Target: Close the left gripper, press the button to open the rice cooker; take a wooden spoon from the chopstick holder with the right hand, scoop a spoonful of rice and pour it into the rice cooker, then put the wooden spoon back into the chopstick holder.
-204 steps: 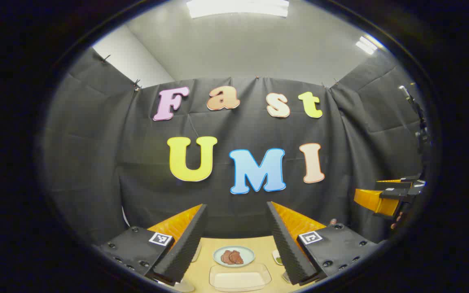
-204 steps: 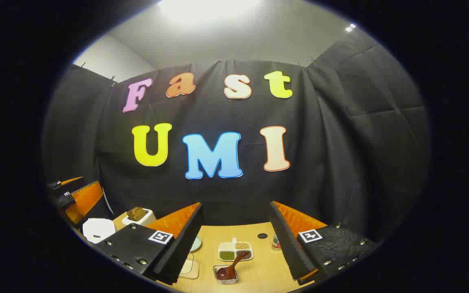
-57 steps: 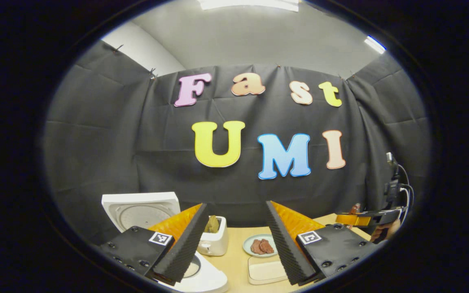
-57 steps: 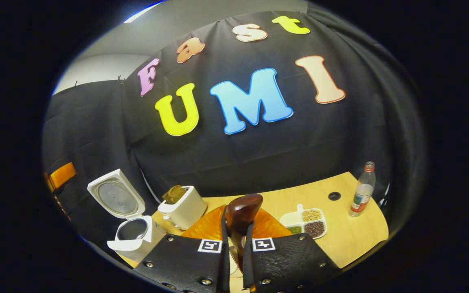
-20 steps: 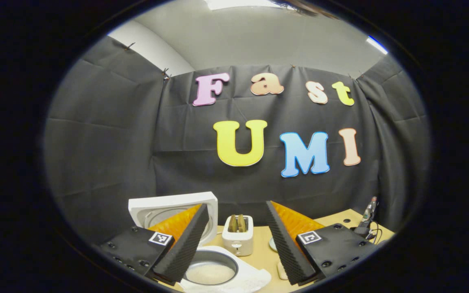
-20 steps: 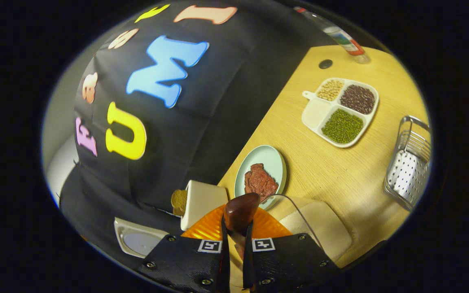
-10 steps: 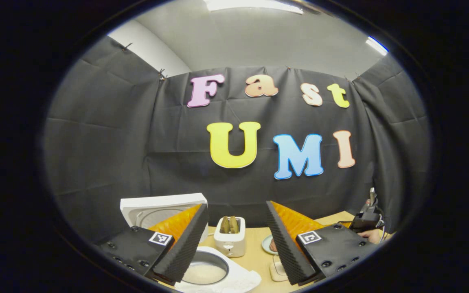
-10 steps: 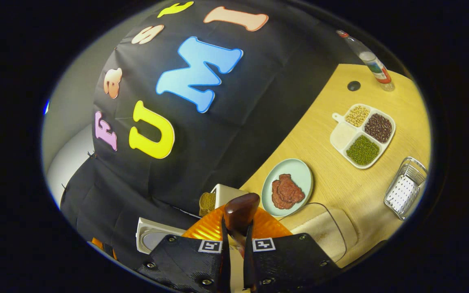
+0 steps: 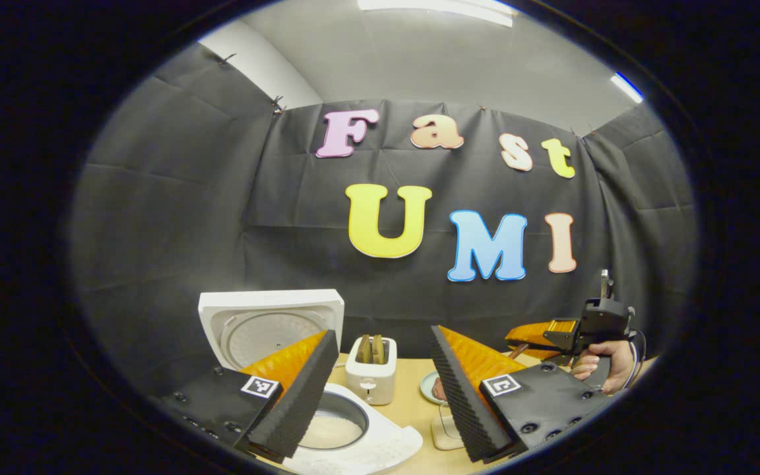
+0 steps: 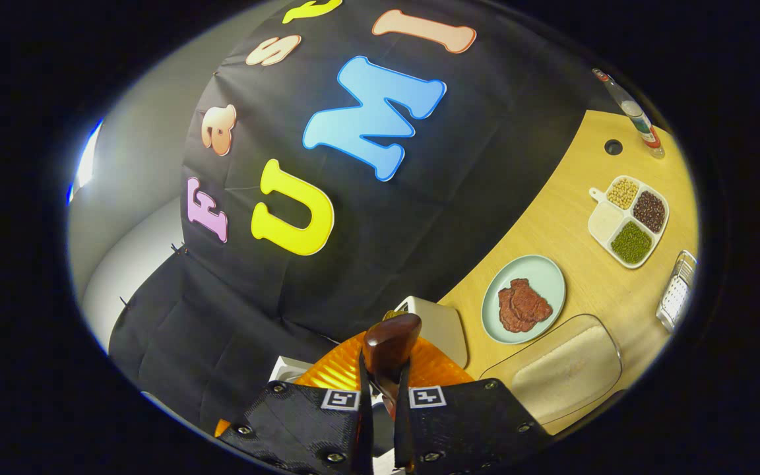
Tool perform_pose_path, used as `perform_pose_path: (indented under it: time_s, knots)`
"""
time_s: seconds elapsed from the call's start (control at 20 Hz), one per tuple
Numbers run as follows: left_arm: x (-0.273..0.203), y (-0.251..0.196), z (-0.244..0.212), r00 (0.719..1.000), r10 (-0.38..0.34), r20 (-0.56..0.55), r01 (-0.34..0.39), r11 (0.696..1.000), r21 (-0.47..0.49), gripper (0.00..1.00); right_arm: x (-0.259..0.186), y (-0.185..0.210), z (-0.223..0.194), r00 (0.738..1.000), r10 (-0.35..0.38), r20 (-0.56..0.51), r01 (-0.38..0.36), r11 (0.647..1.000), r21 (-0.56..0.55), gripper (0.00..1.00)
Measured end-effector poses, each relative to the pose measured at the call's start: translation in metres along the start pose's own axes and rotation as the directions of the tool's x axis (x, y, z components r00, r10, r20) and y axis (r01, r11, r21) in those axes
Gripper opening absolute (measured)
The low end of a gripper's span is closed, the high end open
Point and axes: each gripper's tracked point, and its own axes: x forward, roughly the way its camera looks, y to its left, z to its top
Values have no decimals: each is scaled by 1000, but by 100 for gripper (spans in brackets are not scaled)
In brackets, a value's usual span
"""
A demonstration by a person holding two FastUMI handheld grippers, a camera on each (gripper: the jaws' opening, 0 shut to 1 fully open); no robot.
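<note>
Here, the right gripper [image 10: 380, 389] is rolled steeply to one side, clamped on the wooden spoon [image 10: 390, 346], beside the open rice cooker [image 9: 353, 439].
In the left gripper view, a hand [image 9: 607, 366] holds that gripper level above the tabletop [image 9: 410, 402], at the right edge. Its fingers press on the spoon's handle, the bowl sticking up just past the tips; whether the bowl carries rice cannot be told. The left gripper [image 9: 380, 389] hangs with its fingers wide apart, holding nothing. Between them lies the cooker's pot with pale rice in it, lid [image 9: 271, 326] upright behind. A toaster [image 9: 370, 369] stands just beside the cooker. Farther off sit a plate of meat [image 10: 524, 298], a clear dish of rice [image 10: 565, 373], a divided tray of beans [image 10: 629, 218], a metal chopstick holder [image 10: 677, 290] and a bottle [image 10: 637, 119].
</note>
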Motion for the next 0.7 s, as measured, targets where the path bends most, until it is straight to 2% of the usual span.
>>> perform_pose_path:
  time_s: [0.15,0.45,0.7]
  knots:
    - [-5,12,-4,1000,16,-8,-16,1000,-1,96,6,14,-15,1000,4,-28,-4,1000,4,12]
    - [-19,37,-8,998,55,-9,-55,998,-8,96,36,45,-48,995,45,-84,-38,996,84,12]
    - [-25,56,-12,997,82,-11,-82,996,27,96,67,67,-82,989,59,-139,-49,996,70,12]
